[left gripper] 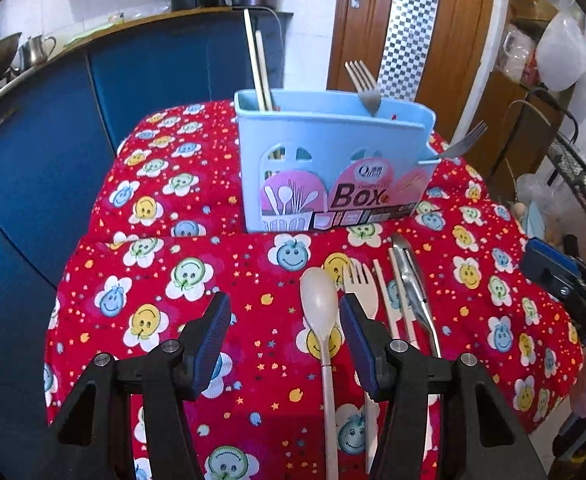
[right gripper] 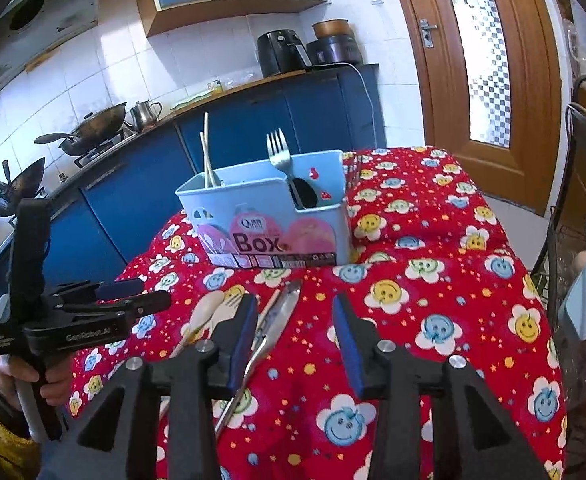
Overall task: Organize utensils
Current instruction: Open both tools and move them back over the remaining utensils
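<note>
A light blue utensil box stands on the red smiley tablecloth, holding chopsticks and metal forks. In front of it lie a cream spoon, a cream fork, chopsticks and a metal utensil. My left gripper is open and empty, with the spoon's bowl just inside its right finger. My right gripper is open and empty above the cloth, the metal utensil beside its left finger. The box stands beyond it.
Blue kitchen cabinets border the table on the left and back. A wooden door is at the back right. A wire rack stands off the table's right edge. Woks sit on the stove.
</note>
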Motion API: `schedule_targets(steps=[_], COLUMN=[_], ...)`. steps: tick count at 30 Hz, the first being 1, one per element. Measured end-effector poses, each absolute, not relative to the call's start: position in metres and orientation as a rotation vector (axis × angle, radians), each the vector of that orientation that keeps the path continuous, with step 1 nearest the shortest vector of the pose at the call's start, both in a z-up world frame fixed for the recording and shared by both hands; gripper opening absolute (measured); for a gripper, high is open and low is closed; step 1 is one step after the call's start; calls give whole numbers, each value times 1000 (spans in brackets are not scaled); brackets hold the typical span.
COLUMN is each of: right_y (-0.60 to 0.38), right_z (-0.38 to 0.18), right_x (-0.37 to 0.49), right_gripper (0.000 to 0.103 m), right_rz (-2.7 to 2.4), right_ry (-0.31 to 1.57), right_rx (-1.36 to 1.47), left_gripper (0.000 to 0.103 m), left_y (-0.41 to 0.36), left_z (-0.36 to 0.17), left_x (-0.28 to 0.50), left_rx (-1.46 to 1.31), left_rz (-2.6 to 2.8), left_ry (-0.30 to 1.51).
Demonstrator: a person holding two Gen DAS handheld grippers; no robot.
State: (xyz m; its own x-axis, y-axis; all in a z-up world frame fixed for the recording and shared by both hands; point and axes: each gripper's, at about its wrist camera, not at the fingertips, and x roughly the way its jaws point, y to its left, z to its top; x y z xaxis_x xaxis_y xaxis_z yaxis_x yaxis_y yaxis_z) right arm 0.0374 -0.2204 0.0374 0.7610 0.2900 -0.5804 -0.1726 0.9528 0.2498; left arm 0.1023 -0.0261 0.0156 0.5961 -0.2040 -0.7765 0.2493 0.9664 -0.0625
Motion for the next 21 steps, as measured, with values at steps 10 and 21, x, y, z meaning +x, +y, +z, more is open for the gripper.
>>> schedule_targets(steps=[10, 21], right_y=[-235, -239], right_z=[25, 16], right_x=[36, 40], right_gripper=[44, 44], right_rz=[249, 246], right_ry=[682, 700], right_rx=[228, 237], left_gripper=[58, 30], left_y=[-30, -35], left_z=[-13, -26], left_x=[118, 126], left_rx=[11, -85], left_rz=[-270, -386], left_ry=[983, 1036])
